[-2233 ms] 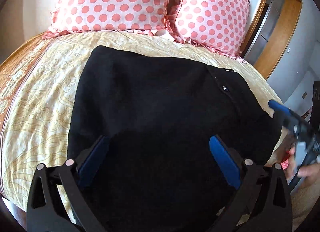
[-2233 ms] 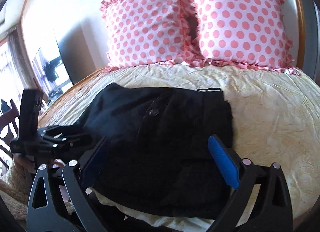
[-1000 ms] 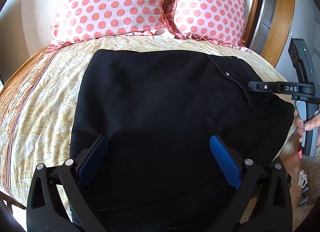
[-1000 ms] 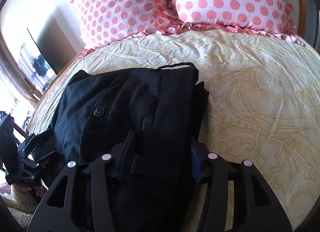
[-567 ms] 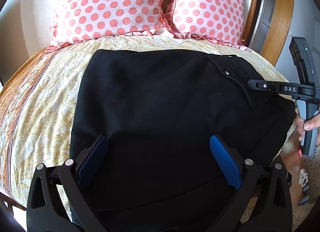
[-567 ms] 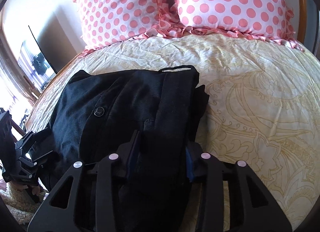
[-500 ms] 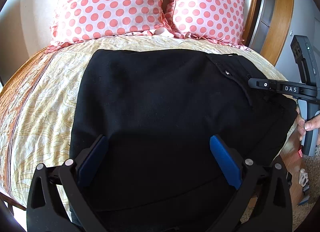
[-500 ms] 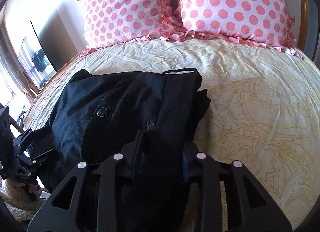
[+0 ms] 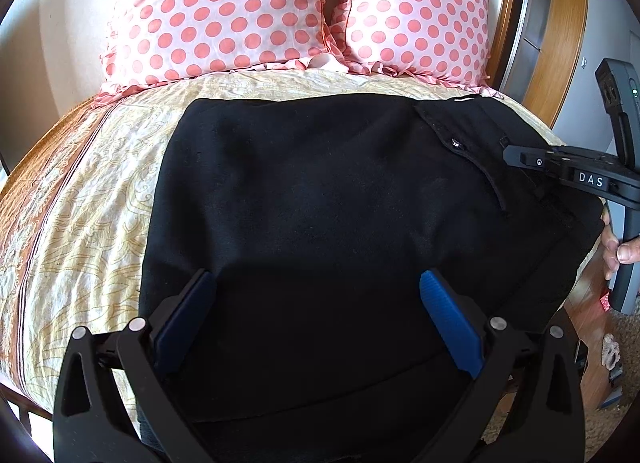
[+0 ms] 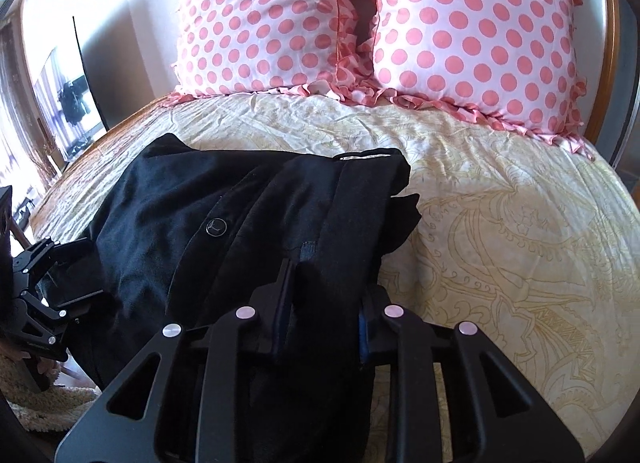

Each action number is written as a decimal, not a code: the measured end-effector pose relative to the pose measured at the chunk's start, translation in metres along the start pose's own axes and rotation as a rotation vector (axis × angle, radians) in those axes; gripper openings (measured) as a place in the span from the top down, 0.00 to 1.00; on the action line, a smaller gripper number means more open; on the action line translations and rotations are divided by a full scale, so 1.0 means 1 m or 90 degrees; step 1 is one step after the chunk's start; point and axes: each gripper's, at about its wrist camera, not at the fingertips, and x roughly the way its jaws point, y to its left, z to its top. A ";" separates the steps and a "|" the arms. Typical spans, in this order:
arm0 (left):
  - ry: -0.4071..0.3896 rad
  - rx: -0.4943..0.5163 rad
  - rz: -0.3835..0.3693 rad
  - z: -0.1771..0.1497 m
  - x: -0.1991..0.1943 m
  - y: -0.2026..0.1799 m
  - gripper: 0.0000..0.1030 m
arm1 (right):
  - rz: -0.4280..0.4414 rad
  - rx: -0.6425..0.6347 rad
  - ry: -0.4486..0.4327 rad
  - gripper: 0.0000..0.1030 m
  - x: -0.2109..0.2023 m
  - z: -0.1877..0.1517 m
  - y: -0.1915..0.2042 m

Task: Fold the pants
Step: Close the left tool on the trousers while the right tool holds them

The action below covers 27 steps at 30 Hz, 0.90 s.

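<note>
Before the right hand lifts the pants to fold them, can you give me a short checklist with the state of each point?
1. Right gripper closed on the waistband side of the pants: ok, its jaws have just been closing with cloth between them.
2. Left gripper ready: not ok, it is open above the pants and grips nothing.
3. Pants lying flat on the bed: ok in the left view.
4. Free bed surface beside the pants: ok.
5. Pillows away from the pants: ok.
6. How many cloth layers are gripped: cannot tell.
</note>
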 end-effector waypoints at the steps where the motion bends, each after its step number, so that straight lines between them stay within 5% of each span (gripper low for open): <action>1: 0.000 0.000 0.000 0.000 0.000 0.000 0.02 | -0.008 -0.009 -0.003 0.74 -0.001 0.000 0.003; 5: -0.003 -0.030 -0.039 0.002 -0.009 0.011 0.02 | -0.035 -0.038 -0.009 0.74 -0.002 -0.002 0.011; 7: -0.028 -0.087 -0.107 0.008 -0.024 0.031 0.02 | -0.037 -0.041 -0.007 0.75 0.000 -0.003 0.010; 13: -0.033 -0.282 -0.165 0.033 -0.027 0.122 0.05 | -0.030 -0.028 0.001 0.75 0.003 -0.005 0.006; 16: 0.028 -0.321 -0.182 0.040 -0.005 0.145 0.22 | -0.024 -0.021 0.002 0.75 0.003 -0.005 0.004; 20: 0.104 -0.366 -0.251 0.041 0.025 0.155 0.29 | -0.018 -0.013 0.001 0.75 0.004 -0.006 0.002; 23: 0.105 -0.348 -0.241 0.044 0.024 0.149 0.32 | -0.012 -0.004 -0.004 0.75 0.004 -0.006 0.000; 27: 0.078 -0.294 -0.212 0.049 0.013 0.130 0.71 | -0.001 -0.006 -0.037 0.77 -0.005 -0.008 0.002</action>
